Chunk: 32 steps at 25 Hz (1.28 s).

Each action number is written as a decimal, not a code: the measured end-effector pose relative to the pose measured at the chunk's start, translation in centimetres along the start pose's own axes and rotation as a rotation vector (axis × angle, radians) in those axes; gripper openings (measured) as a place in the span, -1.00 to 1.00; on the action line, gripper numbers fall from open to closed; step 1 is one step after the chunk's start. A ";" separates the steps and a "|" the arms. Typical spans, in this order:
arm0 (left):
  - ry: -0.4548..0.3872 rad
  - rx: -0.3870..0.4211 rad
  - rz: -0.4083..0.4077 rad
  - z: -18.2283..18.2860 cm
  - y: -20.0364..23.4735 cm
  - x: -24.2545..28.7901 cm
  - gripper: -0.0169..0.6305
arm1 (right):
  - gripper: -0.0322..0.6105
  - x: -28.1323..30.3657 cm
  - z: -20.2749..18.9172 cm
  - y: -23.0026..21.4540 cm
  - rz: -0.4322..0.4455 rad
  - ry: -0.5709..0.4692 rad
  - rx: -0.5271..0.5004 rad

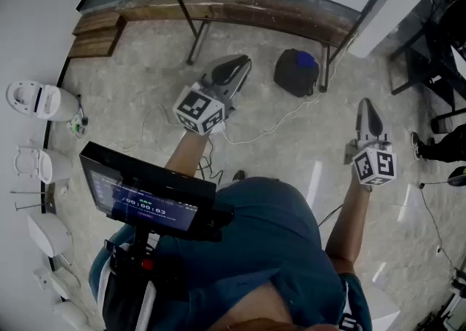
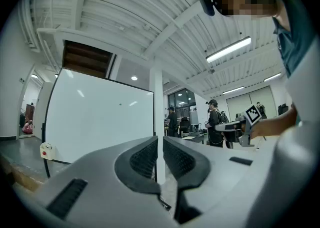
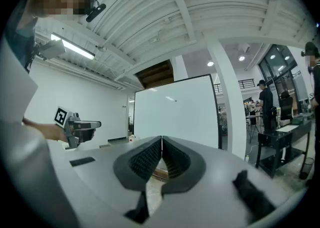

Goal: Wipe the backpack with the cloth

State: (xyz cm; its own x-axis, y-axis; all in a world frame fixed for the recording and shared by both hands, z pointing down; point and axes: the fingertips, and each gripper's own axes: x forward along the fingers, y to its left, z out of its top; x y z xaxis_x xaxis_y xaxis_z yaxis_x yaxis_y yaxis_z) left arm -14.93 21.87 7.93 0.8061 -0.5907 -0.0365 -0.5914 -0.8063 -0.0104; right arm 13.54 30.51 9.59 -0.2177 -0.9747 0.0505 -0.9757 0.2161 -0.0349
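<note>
Pointing level, the left gripper [image 2: 160,140] has its jaws a thin slit apart, with nothing between the ribbed pads [image 2: 145,158]; a white pillar [image 2: 158,101] shows through the gap. The right gripper [image 3: 161,138], level too, has its jaws pressed together at the tips, and nothing is pinched there.

From the head view, the left gripper [image 1: 237,68] is held forward at the end of a bare forearm, its marker cube [image 1: 198,110] facing up. The right gripper [image 1: 367,108] is well apart from it, on the other side of the body, with its own cube [image 1: 375,164] close to the hand.

The backpack [image 1: 297,72], dark with a blue patch, lies on the floor [image 1: 145,89] ahead of the 2 grippers and between them, apart from both and somewhat nearer the left one. It sits just beside a leg of the long wooden bench [image 1: 255,11] beyond the grippers. A thin white cable [image 1: 271,129] winds over the floor from near the left gripper toward the backpack.

Beyond each gripper's jaws stands a whiteboard [image 2: 95,122] [image 3: 175,117]. Each gripper view also catches the other gripper off to the side. Past the pillar, several people [image 2: 216,122] stand in the room. Near the body, a dark screen [image 1: 142,198] sits on a chest mount below the left forearm.
</note>
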 end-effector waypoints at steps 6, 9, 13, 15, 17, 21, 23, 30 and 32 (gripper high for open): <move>0.011 -0.012 0.000 0.8 -0.1 1.1 -0.85 | -0.90 1.1 0.7 0.0 0.042 0.025 0.005; 0.019 -0.015 -0.002 0.8 -1.1 2.8 -0.85 | -0.90 1.5 0.7 -1.2 0.072 0.036 0.008; 0.027 0.000 -0.006 -2.0 -5.5 5.4 -0.85 | -0.89 0.2 -2.6 -4.6 0.105 0.031 0.019; 0.032 -0.002 -0.007 -2.8 -6.6 6.3 -0.85 | -0.80 0.4 -3.5 -5.6 0.120 0.039 0.023; 0.041 -0.014 -0.012 -3.4 -7.0 7.0 -0.85 | -0.77 1.2 -4.0 -6.3 0.135 0.056 0.027; 0.061 -0.035 -0.020 -4.9 -6.4 8.3 -0.85 | -0.54 4.1 -5.7 -6.9 0.164 0.096 0.030; 0.064 -0.052 -0.010 -6.1 -5.1 9.1 -0.85 | -0.41 6.4 -7.0 -7.1 0.180 0.127 0.010; 0.061 -0.175 -0.026 -12.1 1.4 14.3 -0.63 | -0.16 17.3 -12.9 -7.7 0.218 0.291 -0.066; 0.057 -0.214 -0.042 -13.6 3.6 16.3 -0.63 | -0.15 20.8 -14.8 -8.1 0.219 0.344 -0.086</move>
State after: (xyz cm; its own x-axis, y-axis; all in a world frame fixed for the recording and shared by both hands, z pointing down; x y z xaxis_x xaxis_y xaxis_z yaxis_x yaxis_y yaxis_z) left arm -3.65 8.94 20.88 0.8336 -0.5521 0.0161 -0.5435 -0.8147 0.2021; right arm 16.62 9.35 25.66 -0.4014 -0.8322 0.3825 -0.9006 0.4347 0.0005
